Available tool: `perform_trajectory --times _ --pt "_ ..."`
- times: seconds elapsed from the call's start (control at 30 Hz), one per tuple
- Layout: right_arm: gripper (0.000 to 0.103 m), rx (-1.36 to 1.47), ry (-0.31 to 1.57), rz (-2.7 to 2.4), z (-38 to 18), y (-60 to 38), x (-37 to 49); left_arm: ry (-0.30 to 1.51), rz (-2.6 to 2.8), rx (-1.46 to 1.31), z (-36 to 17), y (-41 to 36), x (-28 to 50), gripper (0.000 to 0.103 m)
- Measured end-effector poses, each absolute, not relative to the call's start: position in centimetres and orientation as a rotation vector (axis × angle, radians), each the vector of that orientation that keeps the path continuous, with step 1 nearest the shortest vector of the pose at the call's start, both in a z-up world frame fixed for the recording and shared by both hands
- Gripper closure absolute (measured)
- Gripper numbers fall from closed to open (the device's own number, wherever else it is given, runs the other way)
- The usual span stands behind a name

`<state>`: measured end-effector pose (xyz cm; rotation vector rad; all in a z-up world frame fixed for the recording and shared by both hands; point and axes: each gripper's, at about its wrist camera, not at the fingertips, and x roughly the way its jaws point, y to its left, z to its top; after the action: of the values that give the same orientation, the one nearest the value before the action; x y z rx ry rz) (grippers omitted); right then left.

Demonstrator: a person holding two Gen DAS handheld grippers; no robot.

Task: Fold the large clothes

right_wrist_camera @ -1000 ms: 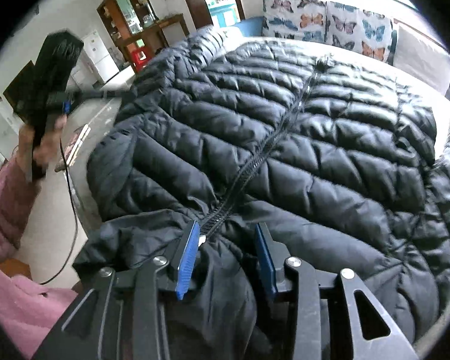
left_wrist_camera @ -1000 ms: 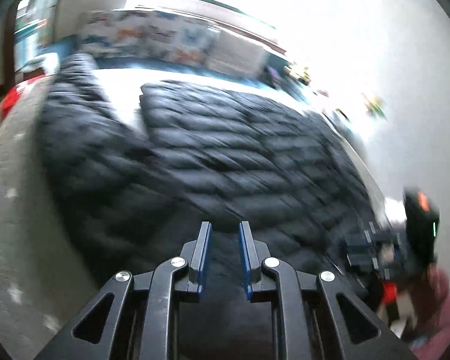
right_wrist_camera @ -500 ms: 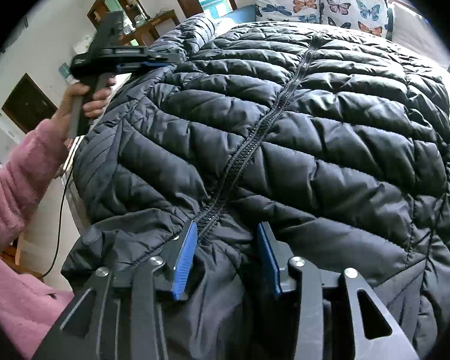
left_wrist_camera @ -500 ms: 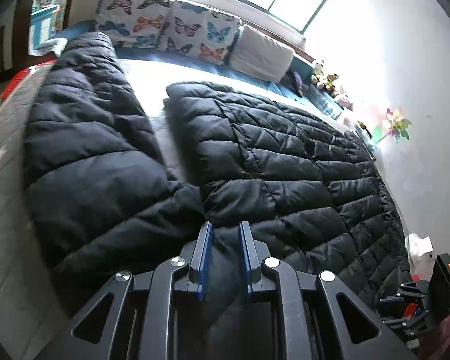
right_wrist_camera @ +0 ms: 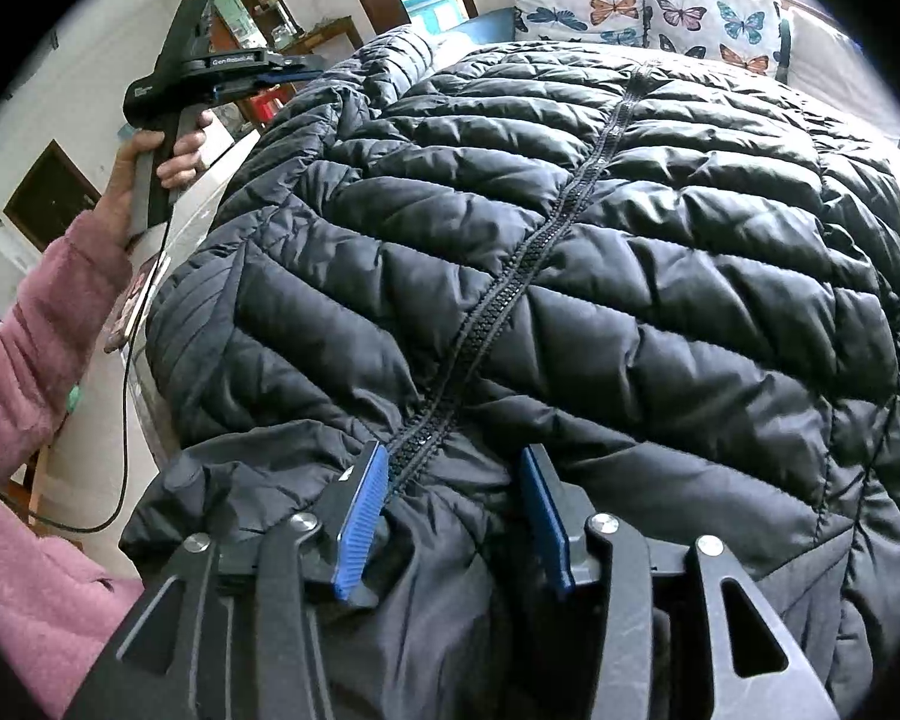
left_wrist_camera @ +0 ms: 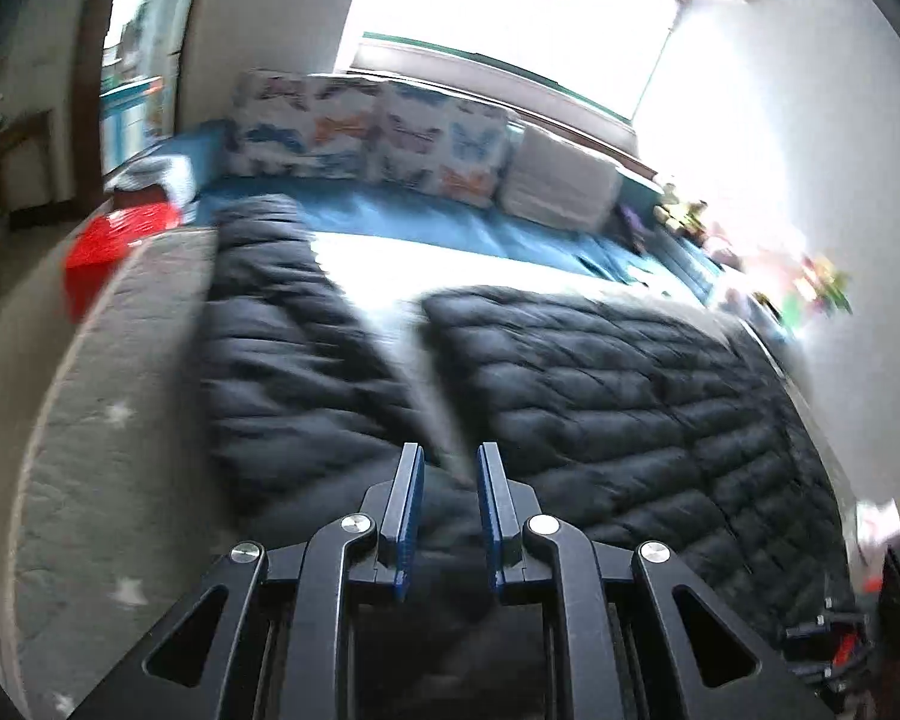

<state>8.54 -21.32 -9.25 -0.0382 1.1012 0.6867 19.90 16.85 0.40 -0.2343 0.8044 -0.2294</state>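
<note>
A black quilted puffer jacket (right_wrist_camera: 630, 276) lies front up on the bed, its zipper (right_wrist_camera: 528, 288) closed down the middle. My right gripper (right_wrist_camera: 456, 456) sits at the jacket's near end over the zipper's foot. Its jaws are opening, and bunched fabric lies loose between the blue pads. A hand holds my left gripper (right_wrist_camera: 306, 69) at the jacket's far left edge. In the blurred left wrist view that gripper (left_wrist_camera: 448, 450) is shut on a fold of dark fabric where the sleeve (left_wrist_camera: 282, 348) meets the jacket's body (left_wrist_camera: 600, 408).
The grey, star-printed bed (left_wrist_camera: 90, 450) drops off at the left. Butterfly pillows (right_wrist_camera: 630, 6) line the far end under a bright window. A red object (left_wrist_camera: 108, 240) sits beyond the bed. A pink sleeve (right_wrist_camera: 42, 312) and a black cable (right_wrist_camera: 123, 420) hang at the left.
My right gripper's jaws have widened around the bunched fabric. My left gripper swung from upright off the bed in toward the jacket's left edge, and its view is blurred again.
</note>
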Motion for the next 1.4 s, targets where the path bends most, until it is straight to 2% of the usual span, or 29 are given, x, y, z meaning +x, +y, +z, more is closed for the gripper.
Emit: perform_trajectory --times 0.27,0.57,1.0,1.2,1.23,1.27,1.3,1.33,1.4 --pt "0.052 -0.039 1.112 0.683 -9.3 -21.4 8.6 0.91 -0.162 -0.317 -3.8 20.8 24.0 0.083" --pt "0.051 -0.026 1.128 0.677 -9.4 -21.4 8.8 0.993 -0.161 -0.327 -8.3 20.0 31.4 0.083" --pt "0.051 0.034 1.165 0.677 -9.7 -21.7 9.7 1.03 -0.13 -0.38 -9.0 21.7 43.4 0.083" --pt "0.05 0.02 1.17 0.681 -9.5 -21.6 9.6 0.939 -0.125 -0.333 -5.4 22.6 41.3 0.083" --pt "0.048 0.011 1.168 0.679 -9.5 -21.5 9.6 0.922 -0.122 -0.33 -4.8 22.9 40.6 0.077" --pt "0.045 0.006 1.167 0.681 -9.5 -21.3 9.6 0.905 -0.106 -0.328 -4.1 23.4 39.6 0.054" --pt "0.044 0.003 1.165 0.684 -9.5 -21.2 9.5 0.895 -0.089 -0.329 -3.8 23.7 38.9 0.038" --pt "0.043 -0.006 1.162 0.683 -9.4 -21.0 9.5 0.882 -0.052 -0.33 -3.4 24.3 37.8 0.01" --pt "0.042 -0.034 1.153 0.679 -9.3 -20.6 9.3 0.846 0.004 -0.343 -3.1 25.6 36.3 0.006"
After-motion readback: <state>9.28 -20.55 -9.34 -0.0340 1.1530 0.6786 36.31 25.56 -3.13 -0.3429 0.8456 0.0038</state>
